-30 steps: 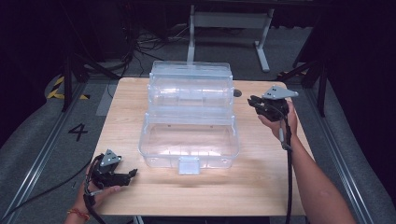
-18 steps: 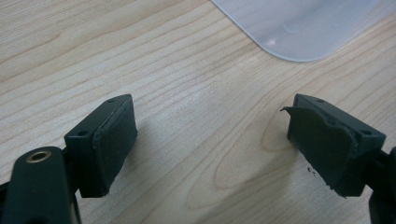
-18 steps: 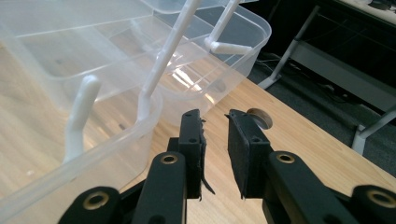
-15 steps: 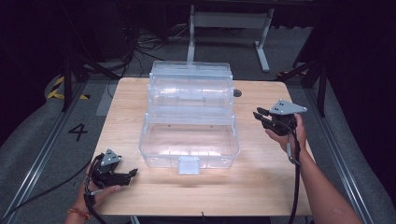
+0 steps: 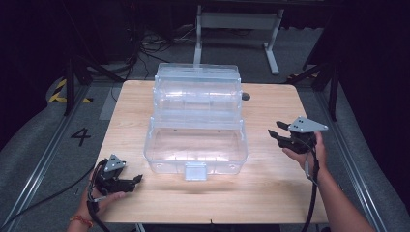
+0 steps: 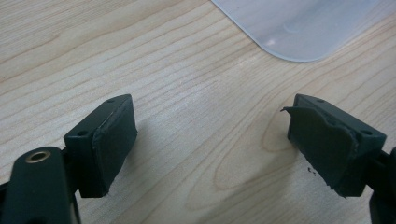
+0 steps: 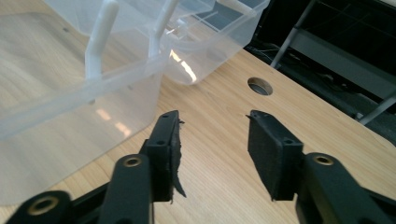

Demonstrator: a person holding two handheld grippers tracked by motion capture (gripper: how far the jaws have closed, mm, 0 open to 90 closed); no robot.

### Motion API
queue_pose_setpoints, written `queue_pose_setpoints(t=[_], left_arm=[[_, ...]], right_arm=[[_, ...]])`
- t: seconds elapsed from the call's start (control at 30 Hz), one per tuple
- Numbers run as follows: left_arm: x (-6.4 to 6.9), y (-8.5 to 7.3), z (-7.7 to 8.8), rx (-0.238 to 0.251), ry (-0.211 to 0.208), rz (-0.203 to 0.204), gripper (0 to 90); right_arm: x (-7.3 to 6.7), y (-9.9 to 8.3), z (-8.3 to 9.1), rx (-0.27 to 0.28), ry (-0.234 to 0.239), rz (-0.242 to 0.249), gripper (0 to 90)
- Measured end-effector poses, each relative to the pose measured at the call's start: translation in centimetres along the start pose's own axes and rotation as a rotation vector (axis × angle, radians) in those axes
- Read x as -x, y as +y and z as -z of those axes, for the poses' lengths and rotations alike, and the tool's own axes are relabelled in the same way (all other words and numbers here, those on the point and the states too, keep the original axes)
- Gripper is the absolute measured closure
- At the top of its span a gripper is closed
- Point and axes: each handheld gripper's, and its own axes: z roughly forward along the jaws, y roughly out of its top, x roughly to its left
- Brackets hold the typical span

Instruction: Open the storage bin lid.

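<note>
Clear plastic box (image 5: 196, 123) open at centre of wooden table (image 5: 270, 193), right gripper (image 5: 280, 137) just right of box, jaws just been opening, nothing between them, left gripper (image 5: 137, 180) near-left corner, jaws apart, empty, resting on table.

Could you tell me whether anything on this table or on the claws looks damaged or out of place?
The padding is worn: on the right claw one pad is frayed and peeling at its lower edge, and the left claw has a torn pad. The clear plastic box sits square on the table.
</note>
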Motion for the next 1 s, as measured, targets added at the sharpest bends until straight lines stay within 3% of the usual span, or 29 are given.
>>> queue_pose_setpoints(t=[0.27, 0.5, 0.57, 0.7, 0.8, 0.87, 0.9, 1.0], left_arm=[[0.0, 0.0, 0.0, 0.0, 0.0, 0.0, 16.1], [0.0, 0.0, 0.0, 0.0, 0.0, 0.0, 16.1], [0.0, 0.0, 0.0, 0.0, 0.0, 0.0, 16.1], [0.0, 0.0, 0.0, 0.0, 0.0, -0.001, 16.1], [0.0, 0.0, 0.0, 0.0, 0.0, -0.001, 16.1], [0.0, 0.0, 0.0, 0.0, 0.0, -0.001, 16.1], [0.0, 0.0, 0.0, 0.0, 0.0, 0.0, 16.1], [0.0, 0.0, 0.0, 0.002, 0.002, -0.003, 16.1]], right_arm=[[-0.2, -2.2, 0.7, -0.033, -0.014, -0.019, 41.9], [-1.0, -4.0, 1.1, -0.062, 0.012, 0.001, 39.4], [-1.4, -4.6, 1.3, -0.068, -0.006, 0.017, 38.5], [-1.6, -5.9, 1.8, -0.07, -0.01, -0.009, 37.3], [-1.4, -7.0, 2.1, -0.096, 0.007, -0.061, 34.4], [-1.4, -7.4, 2.2, -0.1, -0.001, -0.064, 33.7], [-1.3, -8.5, 2.5, -0.135, 0.002, -0.094, 30.5], [-1.4, -9.8, 3.0, -0.156, -0.013, -0.119, 29.1]])
